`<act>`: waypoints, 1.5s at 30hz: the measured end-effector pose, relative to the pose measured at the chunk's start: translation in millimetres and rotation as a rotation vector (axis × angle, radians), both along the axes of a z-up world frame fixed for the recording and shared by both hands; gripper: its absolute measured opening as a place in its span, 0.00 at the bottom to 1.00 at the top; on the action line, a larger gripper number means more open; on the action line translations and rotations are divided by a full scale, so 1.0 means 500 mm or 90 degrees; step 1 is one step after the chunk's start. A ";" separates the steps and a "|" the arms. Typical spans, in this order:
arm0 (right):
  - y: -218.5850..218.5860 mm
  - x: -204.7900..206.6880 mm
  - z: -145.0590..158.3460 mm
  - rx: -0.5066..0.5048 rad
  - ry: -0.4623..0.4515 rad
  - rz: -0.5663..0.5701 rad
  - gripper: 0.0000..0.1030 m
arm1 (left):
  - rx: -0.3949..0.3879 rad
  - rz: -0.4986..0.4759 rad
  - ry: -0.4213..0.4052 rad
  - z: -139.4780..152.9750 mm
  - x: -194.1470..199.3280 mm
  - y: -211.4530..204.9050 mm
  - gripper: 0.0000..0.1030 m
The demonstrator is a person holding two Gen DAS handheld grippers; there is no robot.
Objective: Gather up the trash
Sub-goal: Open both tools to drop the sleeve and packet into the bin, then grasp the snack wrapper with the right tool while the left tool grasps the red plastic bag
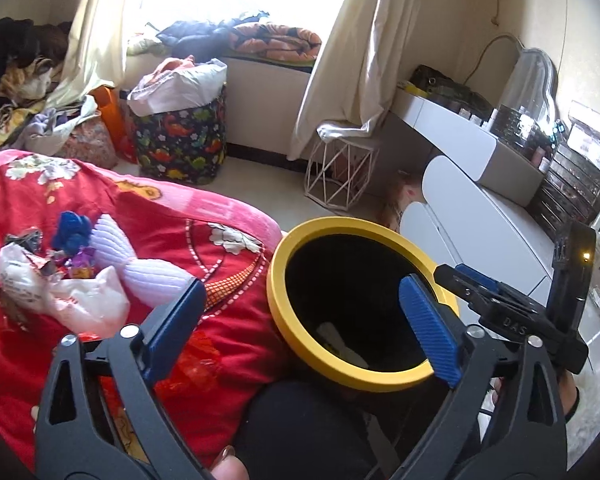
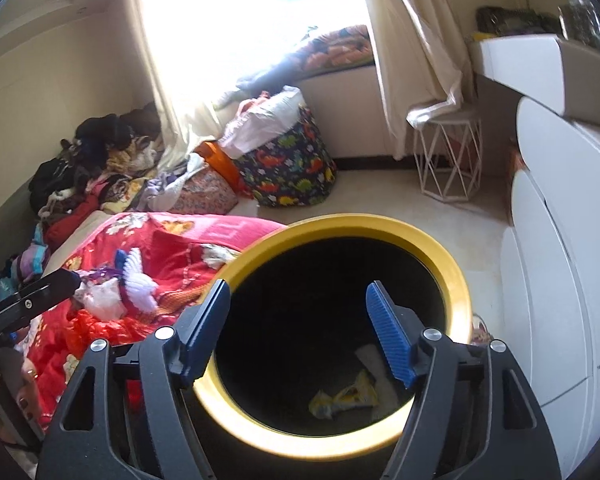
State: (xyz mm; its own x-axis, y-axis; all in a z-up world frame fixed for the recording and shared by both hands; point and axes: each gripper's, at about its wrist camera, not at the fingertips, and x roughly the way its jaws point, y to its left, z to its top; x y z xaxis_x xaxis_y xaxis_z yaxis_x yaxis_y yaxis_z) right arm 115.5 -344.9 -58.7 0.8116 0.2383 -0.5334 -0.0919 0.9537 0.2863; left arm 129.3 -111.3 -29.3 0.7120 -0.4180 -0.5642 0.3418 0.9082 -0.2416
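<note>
Inside the round yellow-rimmed bin [image 2: 458, 280] — crumpled wrappers [image 2: 344, 398].

There is one bin [image 2: 458, 280] with a yellow rim, and two pieces of trash [image 2: 342, 396] lie inside it. One red blanket [image 1: 220, 248] is beside it, with one small pile of wrappers [image 1: 60, 280] on it. On the floor stand one dinosaur-print basket [image 1: 182, 144] and one white wire stool [image 1: 340, 172]. Two grippers are visible.
</note>
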 end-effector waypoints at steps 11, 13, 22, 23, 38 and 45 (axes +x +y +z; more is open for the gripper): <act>0.073 -0.027 0.041 -0.012 -0.046 0.086 0.73 | 0.005 0.039 -0.019 0.017 -0.020 0.054 0.87; 0.085 -0.031 0.047 -0.010 -0.050 0.098 0.73 | 0.005 0.045 -0.023 0.020 -0.023 0.063 0.87; 0.145 -0.040 0.059 -0.019 -0.054 0.154 0.73 | -0.007 0.074 -0.031 0.026 -0.032 0.110 0.87; 0.150 -0.042 0.060 -0.021 -0.055 0.159 0.73 | -0.008 0.079 -0.031 0.028 -0.033 0.116 0.87; 0.250 -0.065 0.057 -0.048 -0.054 0.252 0.73 | -0.030 0.137 -0.035 0.037 -0.043 0.201 0.88; 0.297 -0.073 0.045 -0.060 -0.040 0.299 0.73 | -0.031 0.169 -0.028 0.032 -0.048 0.248 0.88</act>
